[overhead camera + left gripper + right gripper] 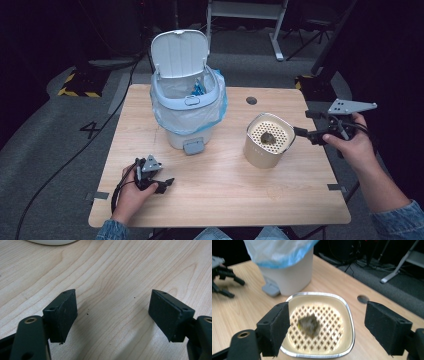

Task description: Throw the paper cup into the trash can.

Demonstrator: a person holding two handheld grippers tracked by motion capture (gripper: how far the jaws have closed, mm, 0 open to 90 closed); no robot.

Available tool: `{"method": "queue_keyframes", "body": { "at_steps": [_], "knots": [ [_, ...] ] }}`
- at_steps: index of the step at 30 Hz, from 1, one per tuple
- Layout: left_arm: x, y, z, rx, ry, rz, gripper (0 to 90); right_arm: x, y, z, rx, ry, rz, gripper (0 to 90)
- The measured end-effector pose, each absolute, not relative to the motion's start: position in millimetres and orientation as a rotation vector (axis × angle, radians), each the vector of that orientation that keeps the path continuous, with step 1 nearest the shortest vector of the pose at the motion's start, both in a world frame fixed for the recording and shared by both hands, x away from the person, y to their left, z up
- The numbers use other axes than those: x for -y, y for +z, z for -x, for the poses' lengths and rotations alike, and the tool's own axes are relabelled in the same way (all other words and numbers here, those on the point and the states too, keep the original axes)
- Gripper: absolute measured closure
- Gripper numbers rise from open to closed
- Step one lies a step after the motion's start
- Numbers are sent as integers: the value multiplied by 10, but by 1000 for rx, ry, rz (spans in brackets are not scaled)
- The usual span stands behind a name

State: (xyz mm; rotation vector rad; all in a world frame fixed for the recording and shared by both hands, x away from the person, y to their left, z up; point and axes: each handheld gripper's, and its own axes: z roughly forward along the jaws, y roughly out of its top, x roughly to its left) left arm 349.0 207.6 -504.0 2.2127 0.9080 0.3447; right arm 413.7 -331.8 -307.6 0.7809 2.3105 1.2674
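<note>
Floor marking [90,128] beside the table [225,200] reads "4".

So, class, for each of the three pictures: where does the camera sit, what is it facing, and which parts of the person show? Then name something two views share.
High view: above the person's side, looking down on the table; both forearms, left gripper, right gripper.
Left gripper view: on that gripper, facing bare wood; its open jaws.
Right gripper view: on that gripper, facing the strainer pot; its open jaws.
Shared: high and right gripper views show the bin.
</note>
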Motion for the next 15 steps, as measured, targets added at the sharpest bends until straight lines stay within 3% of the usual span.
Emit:
{"method": "queue_keyframes", "body": {
  "at_steps": [6, 15],
  "knots": [
    [-2076, -5041, -3489, -908, 345, -2213, 232, 3396, -3437, -3976, -2324, 1201, -880, 244],
    [-2073, -5041, -3485, -914, 343, -2210, 232, 3563, -4251, -3826, -2361, 1138, -990, 228]
  ]
}}
